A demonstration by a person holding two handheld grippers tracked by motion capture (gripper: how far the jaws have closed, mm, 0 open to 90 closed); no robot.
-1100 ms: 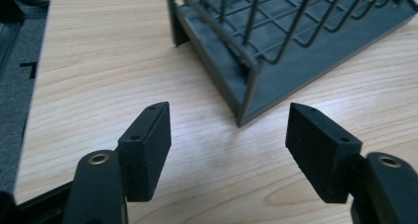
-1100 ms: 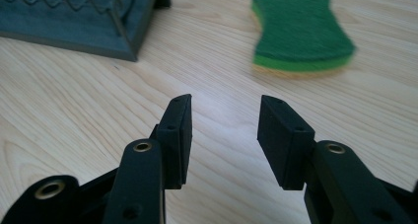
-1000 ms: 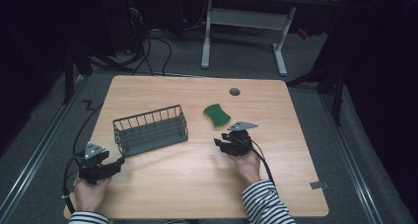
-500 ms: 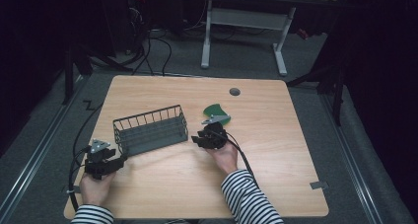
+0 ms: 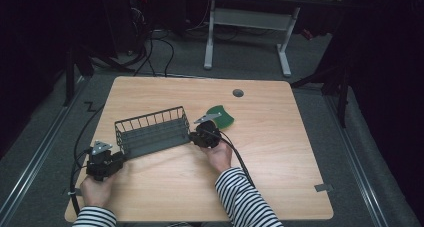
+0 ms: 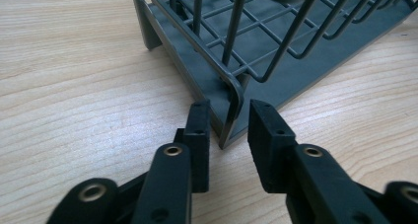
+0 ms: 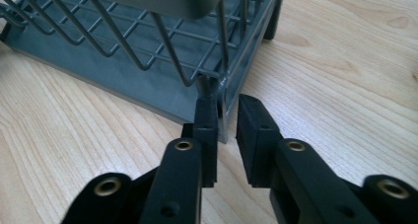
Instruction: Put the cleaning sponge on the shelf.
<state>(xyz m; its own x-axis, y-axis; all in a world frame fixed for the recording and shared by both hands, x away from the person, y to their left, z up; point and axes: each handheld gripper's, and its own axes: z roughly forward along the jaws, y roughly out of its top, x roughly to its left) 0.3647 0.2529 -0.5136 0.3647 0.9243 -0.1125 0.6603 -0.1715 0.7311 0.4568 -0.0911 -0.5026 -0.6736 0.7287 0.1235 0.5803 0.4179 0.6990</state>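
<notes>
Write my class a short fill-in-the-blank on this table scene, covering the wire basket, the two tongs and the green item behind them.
1. The dark grey wire basket stands on a ____ table.
2. The left tongs straddle a ____ of the basket.
3. The green sponge lies ____ the basket, on the table.
4. The hand of the right tongs wears a ____ sleeve.

Missing words: wooden; corner; outside; striped
</notes>
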